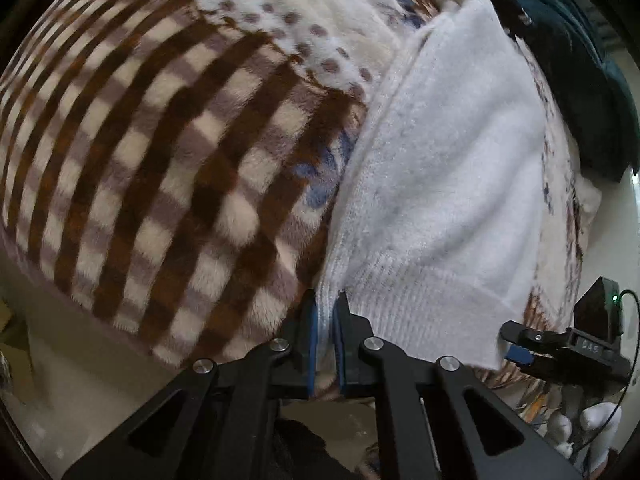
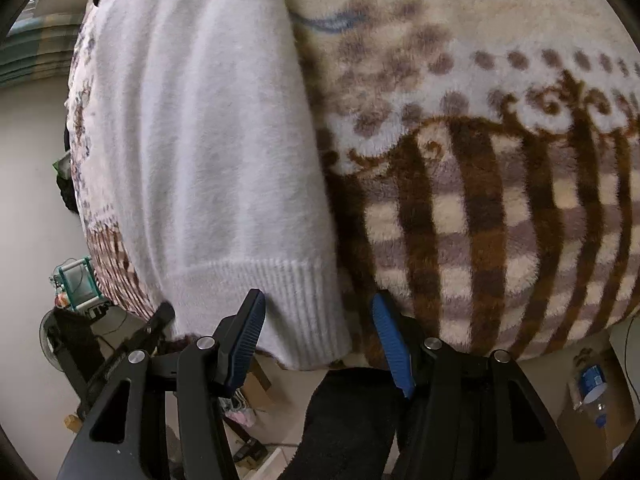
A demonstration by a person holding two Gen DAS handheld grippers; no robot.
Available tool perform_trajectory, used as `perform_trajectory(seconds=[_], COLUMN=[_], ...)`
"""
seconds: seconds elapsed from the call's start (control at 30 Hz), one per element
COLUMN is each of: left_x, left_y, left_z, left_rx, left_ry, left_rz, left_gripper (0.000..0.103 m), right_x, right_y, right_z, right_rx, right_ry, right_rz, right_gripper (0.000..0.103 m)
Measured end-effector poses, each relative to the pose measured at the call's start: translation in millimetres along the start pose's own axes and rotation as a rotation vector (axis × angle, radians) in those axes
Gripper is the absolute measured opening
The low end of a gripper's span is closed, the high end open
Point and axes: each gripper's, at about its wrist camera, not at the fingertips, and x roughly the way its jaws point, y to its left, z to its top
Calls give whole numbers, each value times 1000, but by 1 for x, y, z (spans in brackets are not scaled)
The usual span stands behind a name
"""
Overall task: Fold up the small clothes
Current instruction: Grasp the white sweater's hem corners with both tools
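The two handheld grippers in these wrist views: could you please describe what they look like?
Both are matte black. The left gripper and right gripper have slotted linkage arms joined by round silver pins, with ribbed blue pads lining the fingers. Seen from the left wrist view, the right gripper's body carries a small green light and a thin black cable.

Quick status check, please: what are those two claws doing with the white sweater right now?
Left gripper: jaws shut on the white sweater hem corner. Right gripper: jaws open around the other corner, not pinching. Sweater flat on checked blanket. Nothing in the way.
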Motion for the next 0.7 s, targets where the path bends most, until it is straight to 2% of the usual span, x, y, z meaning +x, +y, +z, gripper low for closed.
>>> perform_trajectory(seconds=[0.07,0.1,0.17,0.27,0.33,0.4,0.43,0.47,0.5,0.53,0.57,0.67,0.7], left_x=[1,0,-2,7,14,10,5,1,-3,-4,-3,18,23], left_y=[-4,-6,-9,-8,-3,3,6,10,14,17,20,29,29], left_z=[0,-2,-5,-8,-5,-1,0,0,0,0,0,4,5], left_rx=[26,36,53,62,45,3,-10,-15,-24,-30,-34,-61,-64], left_ry=[0,-1,-4,20,31,45,39,32,23,20,20,66,66], left_rz=[11,14,-10,-13,-26,-71,-94,-126,-174,-201,-227,-240,-242], left_gripper=[5,5,5,6,9,14,19,34,53,62,65,65,70], right_x=[10,13,11,3,6,11,14,17,18,18,19,28,32], right_y=[-2,-2,-2,-3,-1,1,4,6,8,9,11,14,12], right_z=[3,3,0,-6,-5,-2,-1,0,0,1,1,1,3], right_rx=[9,15,2,-14,-32,-12,-11,-11,-18,-26,-31,-10,6], right_ry=[29,23,-12,-37,-30,-21,-11,-1,4,4,7,14,21], right_rz=[49,72,56,-3,10,31,29,30,41,59,72,77,88], right_gripper=[59,50,10,10,10,15,18,27,39,46,51,51,51])
